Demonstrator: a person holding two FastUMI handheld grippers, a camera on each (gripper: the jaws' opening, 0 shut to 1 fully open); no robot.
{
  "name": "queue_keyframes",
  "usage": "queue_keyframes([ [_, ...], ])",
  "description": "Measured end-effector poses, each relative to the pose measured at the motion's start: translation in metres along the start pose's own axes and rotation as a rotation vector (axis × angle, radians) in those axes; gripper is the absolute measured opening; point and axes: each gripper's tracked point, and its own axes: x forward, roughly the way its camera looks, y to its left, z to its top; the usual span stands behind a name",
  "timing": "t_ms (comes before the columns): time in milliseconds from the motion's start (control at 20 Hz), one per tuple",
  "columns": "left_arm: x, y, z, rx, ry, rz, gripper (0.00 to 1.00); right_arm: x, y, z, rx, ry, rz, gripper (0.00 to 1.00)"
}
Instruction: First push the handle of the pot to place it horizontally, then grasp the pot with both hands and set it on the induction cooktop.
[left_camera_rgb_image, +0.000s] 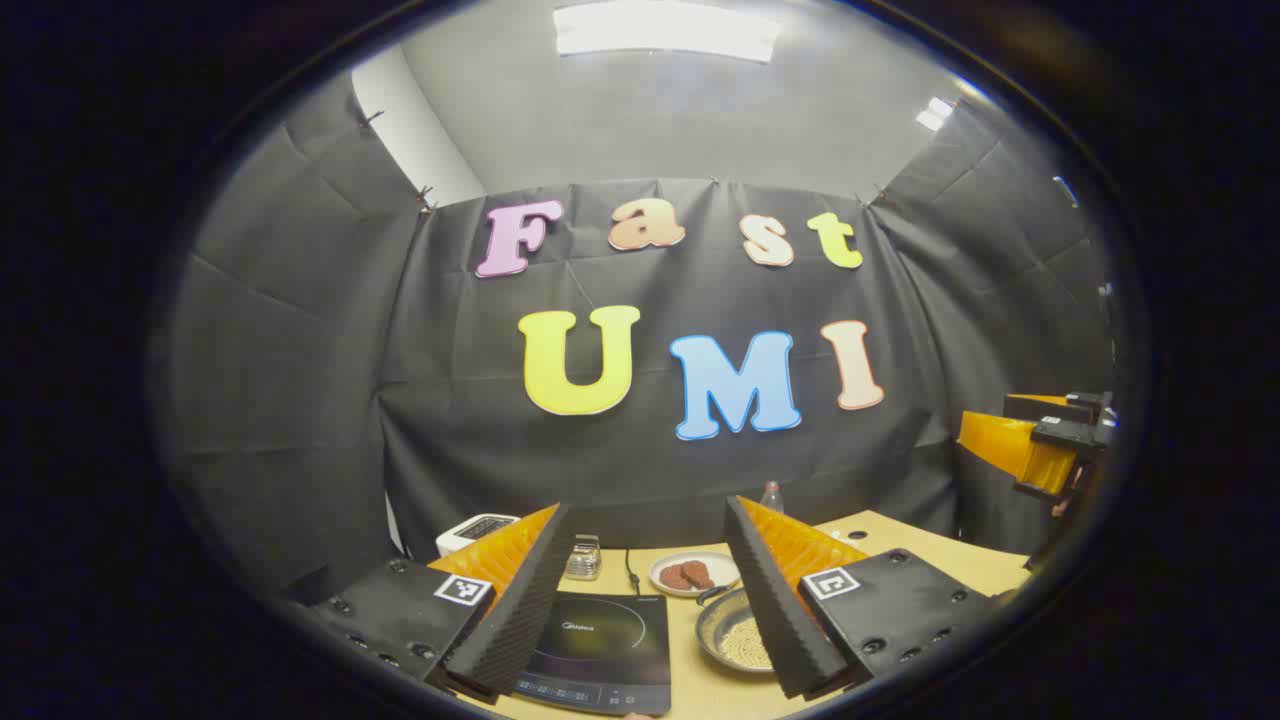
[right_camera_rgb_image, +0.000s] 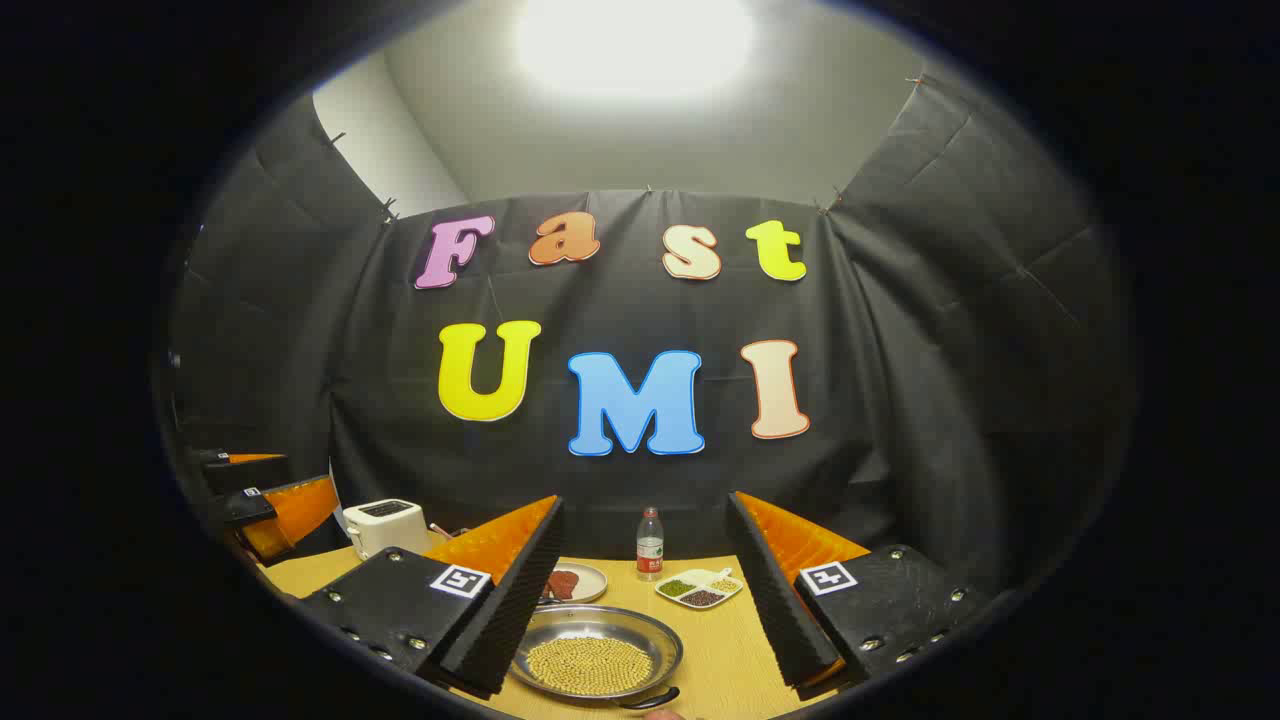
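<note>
We hold the left tool (left_camera_rgb_image: 650, 600) level with its fingers spread wide apart; our right tool (right_camera_rgb_image: 645, 600) is likewise level, fingers parted wide, gripping nothing

Black cloth walls (right_camera_rgb_image: 950, 350), grey ceiling, bright ceiling light (right_camera_rgb_image: 632, 40), tan wooden table (right_camera_rgb_image: 720, 650).

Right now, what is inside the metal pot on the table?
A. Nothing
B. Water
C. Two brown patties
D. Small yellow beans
D: in the right gripper view the pot holds a flat layer of small yellow beans; the brown patties lie on a separate plate behind it.
</note>
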Motion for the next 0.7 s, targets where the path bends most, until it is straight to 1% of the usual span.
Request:
queue_keyframes([
  [250, -0.004, 0.000, -0.005, -0.010, 0.005, -0.011, 0.97, -0.005, -0.005, 0.006, 0.005, -0.011, -0.006, 0.97],
  [300, -0.005, 0.001, -0.002, -0.013, 0.001, -0.013, 0.92, -0.007, -0.006, 0.007, 0.007, -0.015, -0.008, 0.96],
  [500, -0.010, 0.005, 0.000, -0.015, -0.009, -0.019, 0.92, -0.015, -0.015, 0.010, 0.007, -0.019, -0.019, 0.97],
  [550, -0.010, 0.007, -0.001, -0.011, -0.011, -0.021, 0.97, -0.017, -0.018, 0.009, 0.009, -0.018, -0.023, 0.97],
  [700, -0.013, 0.011, -0.002, -0.001, -0.007, -0.021, 0.98, -0.022, -0.023, 0.003, 0.008, -0.003, -0.025, 0.97],
])
